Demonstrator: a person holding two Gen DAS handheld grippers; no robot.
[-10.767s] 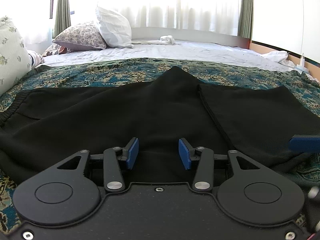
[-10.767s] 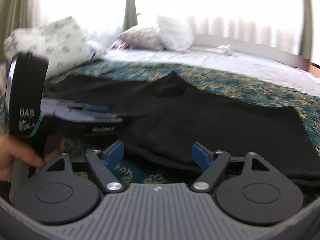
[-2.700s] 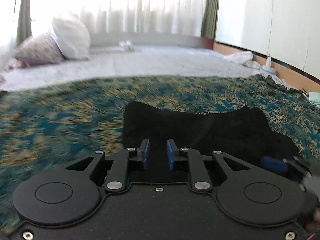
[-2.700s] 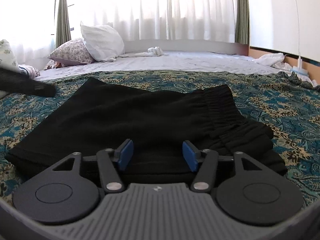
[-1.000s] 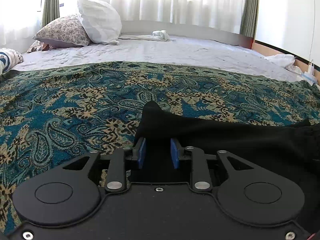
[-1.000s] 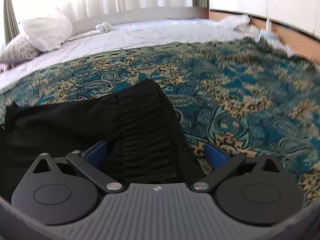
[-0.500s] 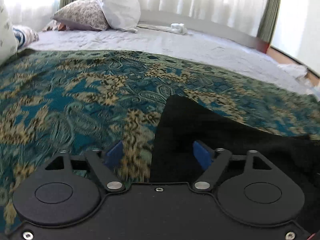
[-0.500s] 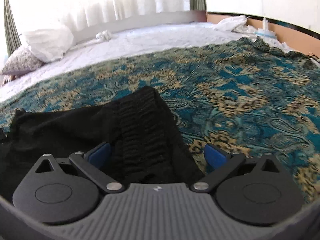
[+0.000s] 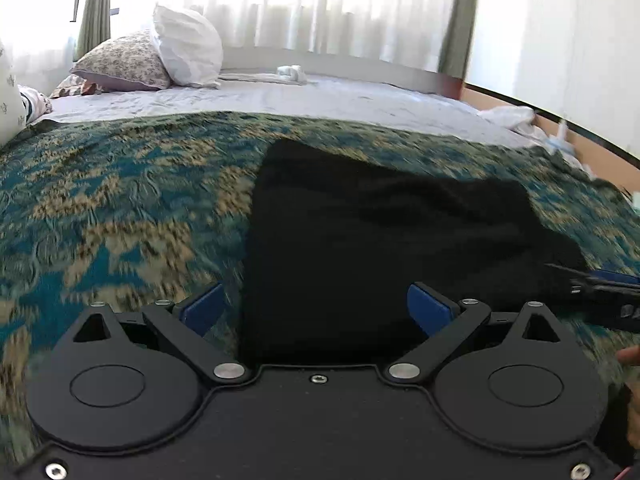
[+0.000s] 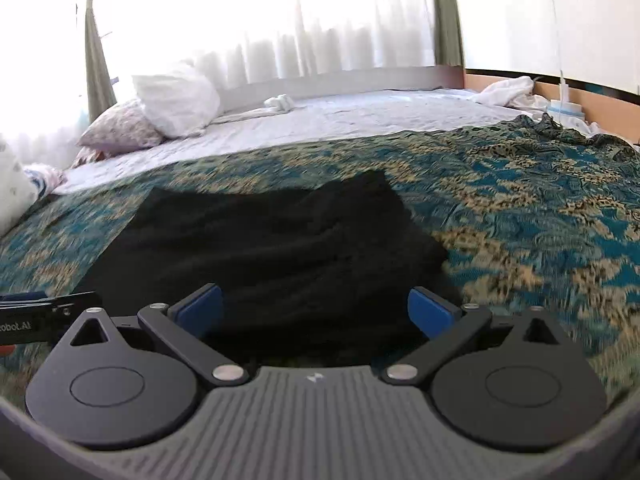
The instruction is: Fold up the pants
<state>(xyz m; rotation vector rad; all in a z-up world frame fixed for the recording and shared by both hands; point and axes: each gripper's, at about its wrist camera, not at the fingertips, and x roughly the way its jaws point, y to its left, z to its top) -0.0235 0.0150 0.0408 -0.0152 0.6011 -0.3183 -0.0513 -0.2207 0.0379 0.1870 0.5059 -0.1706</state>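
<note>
Pants (image 9: 384,240) were plain black. Bedspread (image 9: 120,208) had a teal, tan and dark paisley pattern. Sheet (image 9: 320,100) was pale grey-white. One pillow (image 9: 188,52) white, another pillow (image 9: 124,64) floral. Gripper pads (image 9: 430,306) blue.

- My left gripper (image 9: 314,308) looks like matt black plastic, blue pads, shiny metal pivots.
- The pants (image 9: 380,232) are matt black cloth, softly rumpled.
- The bedspread (image 10: 520,208) looks like woven teal-and-gold fabric, kinda textured.
</note>
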